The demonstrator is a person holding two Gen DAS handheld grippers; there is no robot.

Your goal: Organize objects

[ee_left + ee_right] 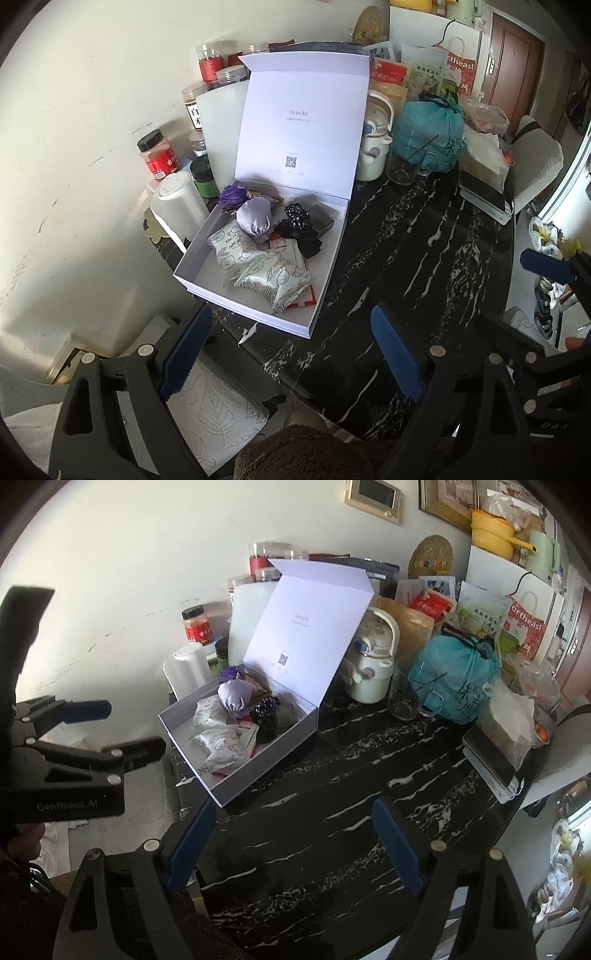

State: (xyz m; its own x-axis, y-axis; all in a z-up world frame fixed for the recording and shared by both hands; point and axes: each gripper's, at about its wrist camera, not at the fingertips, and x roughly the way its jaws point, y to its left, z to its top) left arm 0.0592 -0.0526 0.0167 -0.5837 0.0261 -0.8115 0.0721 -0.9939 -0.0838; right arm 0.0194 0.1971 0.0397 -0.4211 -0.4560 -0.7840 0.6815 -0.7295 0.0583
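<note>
We note both grippers held back over the near edge of the black marble table [406,240], jaws spread wide and empty: left gripper [291,350], right gripper [295,840]. The white box [207,291] lies ahead and to the left of both, lid [303,122] upright at its far side, already holding leaf-printed packets [258,269], a lilac pouch [255,218] and a black beaded item [299,218]. Its long axis runs diagonally, near-left to far-right. We judge the left gripper nearer; closing the lid looks like the likely remaining step.
</note>
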